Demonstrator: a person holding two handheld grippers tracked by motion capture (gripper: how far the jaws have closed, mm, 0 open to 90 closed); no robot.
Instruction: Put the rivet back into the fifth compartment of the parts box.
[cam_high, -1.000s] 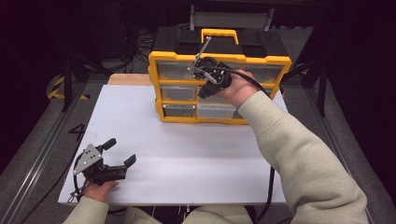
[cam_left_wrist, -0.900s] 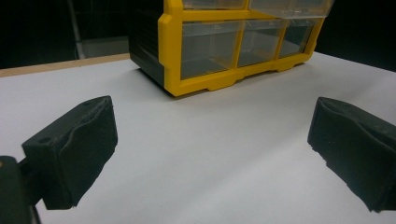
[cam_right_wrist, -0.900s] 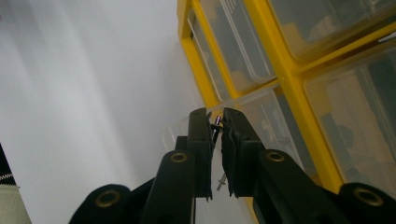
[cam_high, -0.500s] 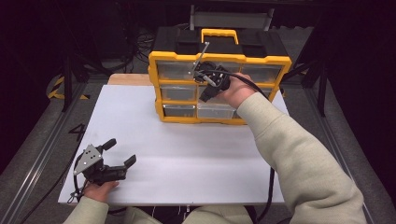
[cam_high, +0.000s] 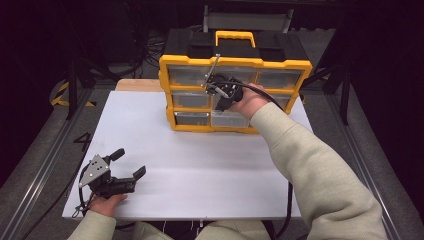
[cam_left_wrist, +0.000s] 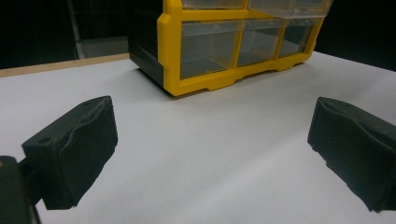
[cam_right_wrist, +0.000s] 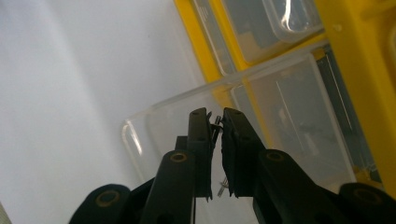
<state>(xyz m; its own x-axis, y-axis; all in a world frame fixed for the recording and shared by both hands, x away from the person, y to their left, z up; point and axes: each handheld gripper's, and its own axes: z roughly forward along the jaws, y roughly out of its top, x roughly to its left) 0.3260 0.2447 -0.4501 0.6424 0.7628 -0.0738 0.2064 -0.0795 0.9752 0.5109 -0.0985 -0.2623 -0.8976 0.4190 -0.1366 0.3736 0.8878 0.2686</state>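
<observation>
A yellow organizer with clear drawers stands at the back of the white table. One lower drawer is pulled out. My right gripper hangs over that open drawer, pointing down. In the right gripper view its jaws are shut on a small thin metal part, too small to name. My left gripper rests at the table's near left corner, held by a hand. Its jaws stand wide open with nothing between them, facing the organizer.
A black case with a yellow handle sits on top behind the organizer. A wooden strip runs along the table's far left edge. Dark floor and cables surround the table. The right sleeve crosses the table's right side.
My right gripper has sunk from the organizer's upper row toward the pulled-out lower drawer. The left gripper has stayed where it was.
</observation>
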